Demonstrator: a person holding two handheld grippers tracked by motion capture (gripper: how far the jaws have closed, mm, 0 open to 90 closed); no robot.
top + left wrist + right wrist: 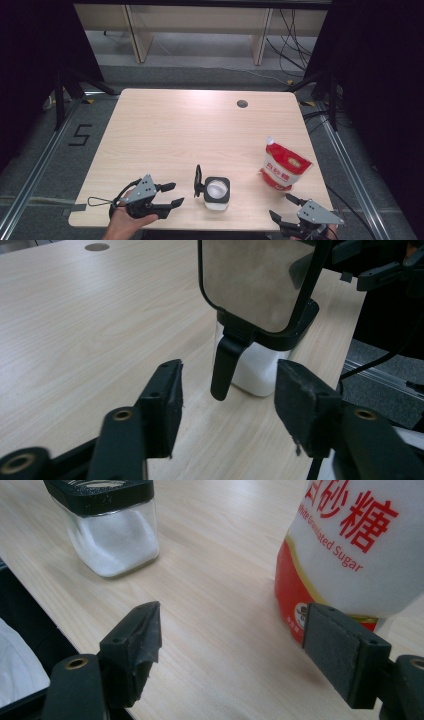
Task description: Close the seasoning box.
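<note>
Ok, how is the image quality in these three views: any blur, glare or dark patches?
High view: table evenly lit, both sides black, a bit soft overall. Left gripper view: the raised jar lid catches a dull, hazy reflection, and the near jaws are blurred. Right gripper view: sugar bag lettering readable, its white upper part bright, the glass jar reasonably sharp, dark at the lower left corner.
</note>
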